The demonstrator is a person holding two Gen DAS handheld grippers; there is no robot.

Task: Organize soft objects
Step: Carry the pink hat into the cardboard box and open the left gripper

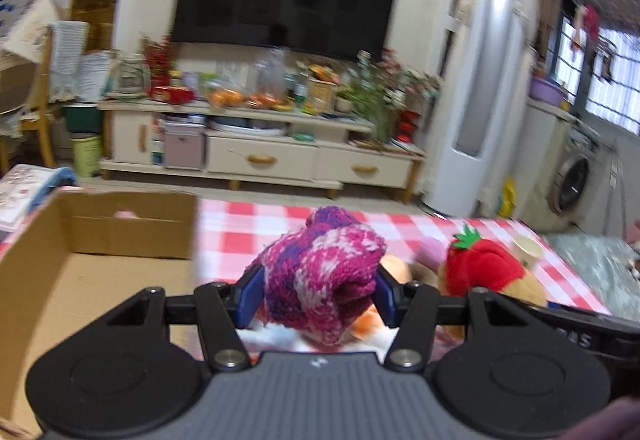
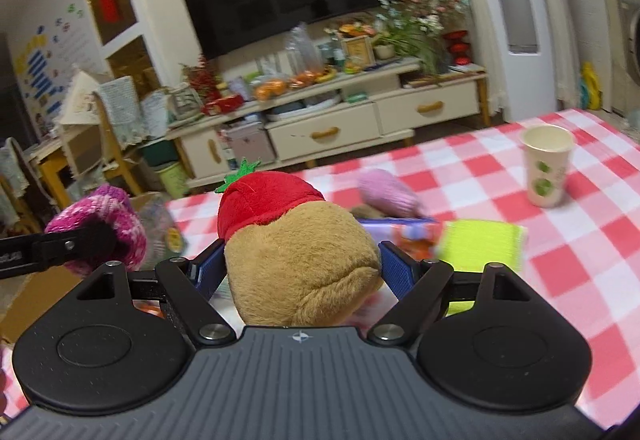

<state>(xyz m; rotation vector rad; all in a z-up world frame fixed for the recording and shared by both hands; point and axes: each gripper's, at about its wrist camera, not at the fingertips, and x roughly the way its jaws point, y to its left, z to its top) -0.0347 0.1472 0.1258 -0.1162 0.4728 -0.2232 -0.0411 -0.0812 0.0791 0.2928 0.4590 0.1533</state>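
My left gripper (image 1: 318,294) is shut on a pink and purple knitted piece (image 1: 320,272), held above the red-checked tablecloth (image 1: 248,232). An open cardboard box (image 1: 100,236) lies just to its left, with something pink inside at the back. My right gripper (image 2: 300,268) is shut on a brown plush toy with a red strawberry cap (image 2: 296,240). That same plush toy (image 1: 484,272) shows to the right in the left wrist view. The knitted piece (image 2: 100,228) and the left gripper appear at the left edge of the right wrist view.
On the tablecloth (image 2: 560,248) stand a paper cup (image 2: 546,164), a lilac knitted item (image 2: 388,196), a yellow-green sponge-like pad (image 2: 480,244) and colourful packets. Beyond the table are a TV cabinet (image 1: 260,152) crowded with things, a tall white unit (image 1: 484,80) and a washing machine (image 1: 576,176).
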